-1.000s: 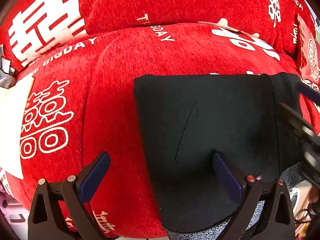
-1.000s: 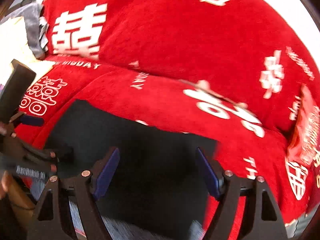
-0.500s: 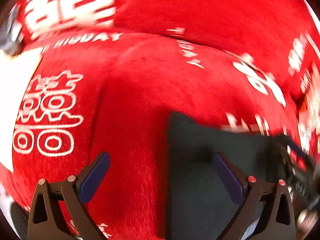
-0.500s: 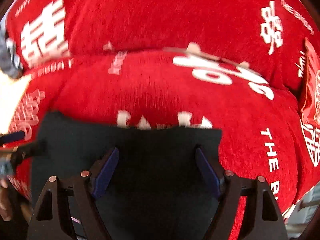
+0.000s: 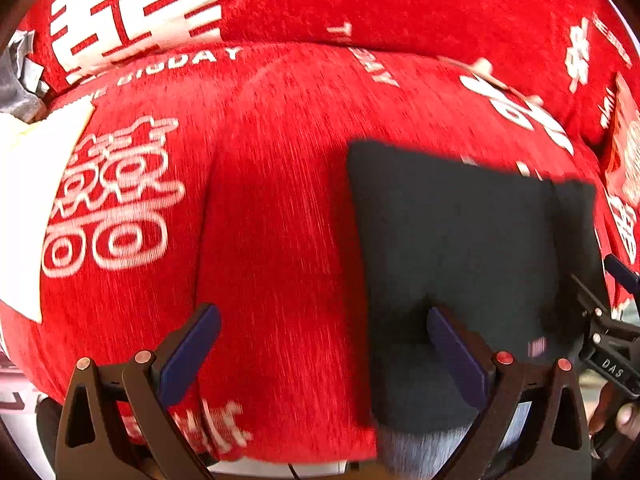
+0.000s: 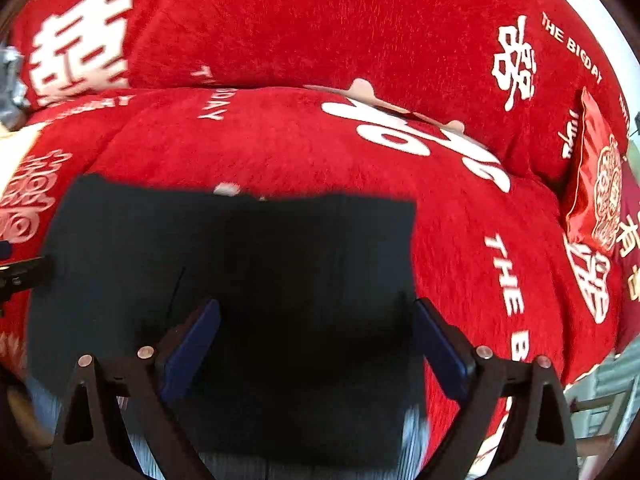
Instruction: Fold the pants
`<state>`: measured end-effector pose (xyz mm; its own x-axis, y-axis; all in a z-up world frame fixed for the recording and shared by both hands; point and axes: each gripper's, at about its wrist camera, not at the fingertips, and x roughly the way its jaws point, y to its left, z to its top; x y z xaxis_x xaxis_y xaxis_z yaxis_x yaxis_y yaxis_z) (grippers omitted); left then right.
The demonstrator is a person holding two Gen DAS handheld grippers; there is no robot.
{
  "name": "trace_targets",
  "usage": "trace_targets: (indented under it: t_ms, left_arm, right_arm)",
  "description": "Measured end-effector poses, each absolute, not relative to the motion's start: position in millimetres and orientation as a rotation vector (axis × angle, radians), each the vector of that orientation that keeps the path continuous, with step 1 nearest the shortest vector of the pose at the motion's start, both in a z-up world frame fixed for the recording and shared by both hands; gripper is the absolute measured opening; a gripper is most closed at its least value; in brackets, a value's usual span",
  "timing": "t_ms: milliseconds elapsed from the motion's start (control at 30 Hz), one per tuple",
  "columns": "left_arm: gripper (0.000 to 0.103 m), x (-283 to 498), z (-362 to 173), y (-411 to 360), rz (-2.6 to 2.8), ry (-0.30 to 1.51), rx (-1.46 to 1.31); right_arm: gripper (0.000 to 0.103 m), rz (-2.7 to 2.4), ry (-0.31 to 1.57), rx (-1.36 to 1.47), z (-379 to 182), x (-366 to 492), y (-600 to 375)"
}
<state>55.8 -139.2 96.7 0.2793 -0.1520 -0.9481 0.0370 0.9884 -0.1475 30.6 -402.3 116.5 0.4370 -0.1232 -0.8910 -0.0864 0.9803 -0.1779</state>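
1. Looking at the folded black fabric pants: they are lying flat as a compact rectangle on the red plush sofa cover with white lettering, near its front edge.
2. We are holding the right gripper directly over the pants; its jaws are opening, nothing clamped, cloth just lying below and between them.
3. We are keeping the left gripper spread wide and empty, straddling the pants' left edge: one pad over red cover, one over black cloth.
4. Judging the right hand nearer the pants' middle; the rectangle's long axis is running left-right in the right wrist view.
5. Seeing open cover behind and left; a red printed packet is sitting well apart on the right.
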Motion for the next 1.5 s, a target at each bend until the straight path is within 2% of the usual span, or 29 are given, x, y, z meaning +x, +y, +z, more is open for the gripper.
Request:
trace_targets:
  t_ms: [167,333,467,567,833,967,1133,1333,1433,1500]
  left_arm:
    - [0.103,27,92,-132,-0.14,1.271,-0.163]
    - [0.103,24,92,-130,-0.147,1.285,-0.185]
    - [0.103,7,109,-134,-0.181,1.226,-0.143]
    - [0.103,1,102,-136,-0.184,1.248,-0.13]
    - [0.103,-1,86,-138,-0.176,1.278,-0.118]
    - [0.103,0,86,-139,-0.168,1.274,-0.113]
    - [0.103,0,84,-141,-0.163,1.274,-0.118]
    - [0.103,-1,83,-142,-0.158,1.269,-0.104]
    - [0.103,0,82,-144,-0.165,1.266,-0.098]
    - [0.103,0,82,-147,-0.165,1.263,-0.095]
  right_arm:
    - [0.098,-0.023,1.083,-0.201,111,-19,-403]
    - [0.1,-0.031,1.119,-0.159,113,-12,-408]
    - [0.1,-0.081,1.009,-0.224,144,-25,-393]
    - [0.1,-0.041,0.971,-0.198,151,-39,-380]
    - [0.102,0.011,1.11,-0.078,102,-33,-383]
    - [0.102,0.029,1.111,-0.108,114,-31,-380]
    - [0.102,0.028,1.021,-0.082,143,0,-386]
    - [0.102,-0.012,1.035,-0.117,123,83,-391]
    - [0.103,0.006,1.151,-0.064,99,118,-400]
    - [0.103,0.006,1.164,0.003,93,124,-408]
